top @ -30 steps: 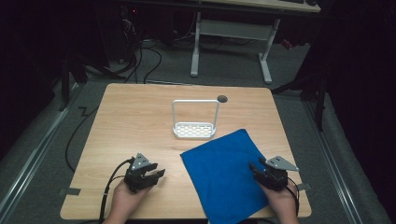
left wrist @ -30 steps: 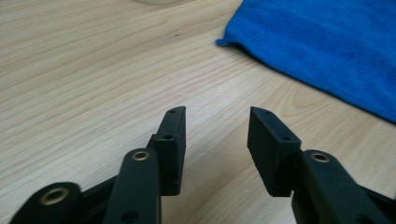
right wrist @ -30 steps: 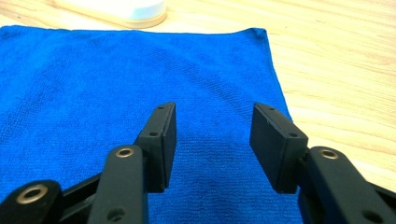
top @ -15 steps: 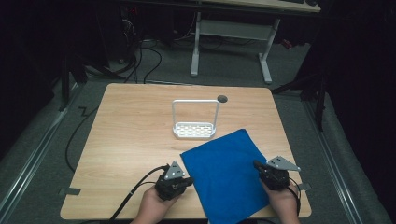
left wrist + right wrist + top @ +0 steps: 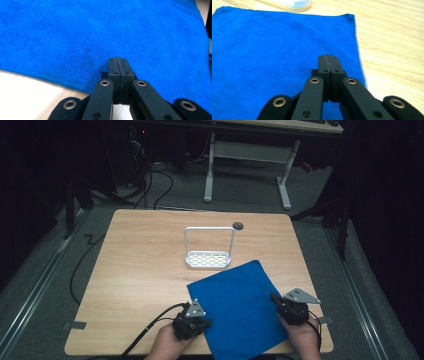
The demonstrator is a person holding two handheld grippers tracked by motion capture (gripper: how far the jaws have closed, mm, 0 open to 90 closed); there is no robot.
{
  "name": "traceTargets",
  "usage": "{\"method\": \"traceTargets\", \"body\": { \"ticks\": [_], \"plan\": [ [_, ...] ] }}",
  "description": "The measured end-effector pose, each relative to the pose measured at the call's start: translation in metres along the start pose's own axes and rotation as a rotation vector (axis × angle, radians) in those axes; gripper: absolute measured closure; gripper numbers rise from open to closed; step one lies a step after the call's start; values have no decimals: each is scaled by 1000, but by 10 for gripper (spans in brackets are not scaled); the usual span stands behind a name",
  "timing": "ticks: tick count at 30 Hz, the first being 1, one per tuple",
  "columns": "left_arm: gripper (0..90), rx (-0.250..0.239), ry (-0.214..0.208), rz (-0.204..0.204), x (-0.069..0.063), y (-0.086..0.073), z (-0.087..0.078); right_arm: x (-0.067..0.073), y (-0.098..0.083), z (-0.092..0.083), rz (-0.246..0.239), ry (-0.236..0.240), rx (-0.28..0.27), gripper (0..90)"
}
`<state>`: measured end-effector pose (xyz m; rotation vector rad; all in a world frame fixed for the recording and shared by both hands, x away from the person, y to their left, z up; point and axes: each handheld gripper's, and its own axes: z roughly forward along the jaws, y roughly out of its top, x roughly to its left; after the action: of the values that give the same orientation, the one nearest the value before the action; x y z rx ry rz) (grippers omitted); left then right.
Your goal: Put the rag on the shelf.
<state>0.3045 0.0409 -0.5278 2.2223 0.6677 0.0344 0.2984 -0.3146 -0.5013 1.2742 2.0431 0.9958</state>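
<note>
Blue cloth (image 5: 236,307) unmoved; left tongs (image 5: 194,321) (pressed together, like right tongs (image 5: 282,304)) have slid to its edge.

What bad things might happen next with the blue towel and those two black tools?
Both tools, the left tool and the right tool, are shut with no fold of the blue towel between them, so a lift may leave it behind. The towel overhangs the table edge and might slide off. Pushed forward, it may bump the white rack.

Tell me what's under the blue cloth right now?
The blue cloth lies flat on the wooden table; its near corner overhangs the edge. No bulge shows, but anything thin beneath it is covered.
</note>
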Motion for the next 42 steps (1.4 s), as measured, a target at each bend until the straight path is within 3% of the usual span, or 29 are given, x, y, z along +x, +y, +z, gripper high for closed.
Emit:
{"method": "traceTargets", "body": {
  "ticks": [3, 5, 18, 24, 32, 42],
  "plan": [
    [900, -5, 15, -14, 9, -11, -13, 3, 1, 2, -9, 9, 3, 900],
    [900, -43, 12, -58, 18, -21, -21, 7, 2, 5, -17, 20, 11, 900],
    [900, -52, 86, -114, 36, -32, -38, 19, 14, 41, -71, 41, 85, 900],
    [900, -65, 115, -159, 47, -38, -46, 24, 17, 57, -95, 66, 126, 900],
    [900, -85, 126, -222, 67, -44, -56, 32, 14, 58, -117, 80, 146, 900],
    [900, -79, 124, -242, 78, -44, -59, 41, 6, 46, -114, 119, 143, 900]
  ]
}}
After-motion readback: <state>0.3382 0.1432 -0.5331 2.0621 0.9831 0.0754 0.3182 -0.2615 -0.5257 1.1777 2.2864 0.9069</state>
